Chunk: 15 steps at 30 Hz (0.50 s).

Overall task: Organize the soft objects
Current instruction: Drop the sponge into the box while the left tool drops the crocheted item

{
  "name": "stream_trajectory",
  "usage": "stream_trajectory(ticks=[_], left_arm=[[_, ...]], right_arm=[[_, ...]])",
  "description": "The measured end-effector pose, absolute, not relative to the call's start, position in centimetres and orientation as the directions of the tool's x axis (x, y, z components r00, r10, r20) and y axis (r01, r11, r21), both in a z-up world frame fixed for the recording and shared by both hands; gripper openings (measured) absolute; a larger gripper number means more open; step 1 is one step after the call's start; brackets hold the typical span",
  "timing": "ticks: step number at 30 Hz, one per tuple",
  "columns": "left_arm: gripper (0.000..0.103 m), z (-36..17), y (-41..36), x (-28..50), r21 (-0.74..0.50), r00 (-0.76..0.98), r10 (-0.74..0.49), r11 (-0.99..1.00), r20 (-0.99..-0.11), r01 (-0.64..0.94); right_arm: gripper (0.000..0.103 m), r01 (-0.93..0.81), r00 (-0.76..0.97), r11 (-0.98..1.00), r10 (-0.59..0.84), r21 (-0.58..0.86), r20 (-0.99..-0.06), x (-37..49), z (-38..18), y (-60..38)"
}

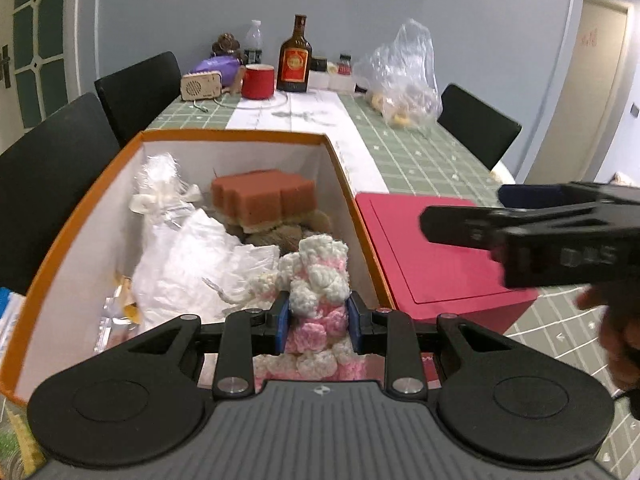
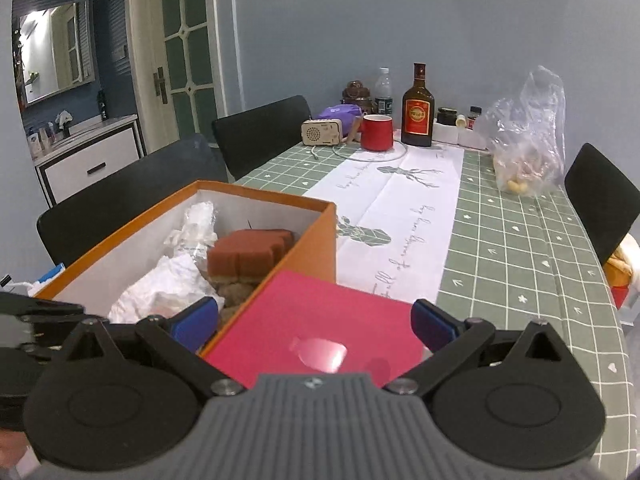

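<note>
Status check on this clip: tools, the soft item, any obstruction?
Left tool shut on crocheted piece, over orange box. Right tool open, empty, above red lid. Nothing blocking.

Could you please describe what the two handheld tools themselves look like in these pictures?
Both look alike. The left tool has a grey ribbed body with a small round emblem, two black round discs, black linkage arms with silver pivot screws, and blue pads on its fingers. The right tool shows the same grey ribbed body, black discs and linkages, with blue pads. No cables or sleeves are clearly visible.
</note>
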<state>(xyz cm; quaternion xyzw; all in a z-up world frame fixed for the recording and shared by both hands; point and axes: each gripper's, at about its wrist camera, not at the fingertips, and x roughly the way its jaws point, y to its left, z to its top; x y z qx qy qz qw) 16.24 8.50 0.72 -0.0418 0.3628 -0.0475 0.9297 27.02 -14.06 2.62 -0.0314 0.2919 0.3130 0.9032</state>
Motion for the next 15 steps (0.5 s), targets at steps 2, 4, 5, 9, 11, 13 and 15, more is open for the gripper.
stream_trajectory(ticks=[2, 4, 5, 9, 11, 13, 15], left_arm=[[0.032, 0.0, 8.2, 17.2, -0.107, 0.701, -0.113, 0.993, -0.704, 0.052], [0.034, 0.0, 8.2, 17.8, -0.098, 0.686, -0.102, 0.994, -0.720, 0.045], [0.037, 0.1, 8.1, 18.1, -0.078, 0.676, -0.090, 0.996, -0.732, 0.048], [0.059, 0.5, 8.1, 18.5, -0.035, 0.664, -0.090, 0.995, -0.742, 0.096], [0.065, 1.2, 8.7, 18.2, -0.037, 0.660, -0.116, 0.991, -0.742, 0.132], [0.071, 2.1, 9.3, 17.6, -0.054, 0.691, -0.131, 0.990, -0.711, 0.132], [0.073, 2.9, 9.9, 17.0, -0.068, 0.721, -0.126, 0.992, -0.682, 0.109]], right_arm=[[0.100, -0.587, 0.630, 0.799, 0.551, 0.129, -0.547, 26.9, 2.4, -14.6], [0.100, -0.594, 0.626, 0.795, 0.552, 0.122, -0.551, 26.8, 2.1, -14.8], [0.100, -0.599, 0.626, 0.793, 0.549, 0.110, -0.554, 26.8, 2.0, -14.8], [0.100, -0.595, 0.634, 0.800, 0.529, 0.081, -0.565, 26.8, 1.2, -15.0], [0.100, -0.603, 0.619, 0.790, 0.550, 0.109, -0.561, 26.7, 0.9, -15.5], [0.100, -0.608, 0.604, 0.782, 0.570, 0.141, -0.557, 26.8, 0.7, -15.9], [0.100, -0.610, 0.592, 0.774, 0.588, 0.170, -0.551, 27.0, 0.6, -16.2]])
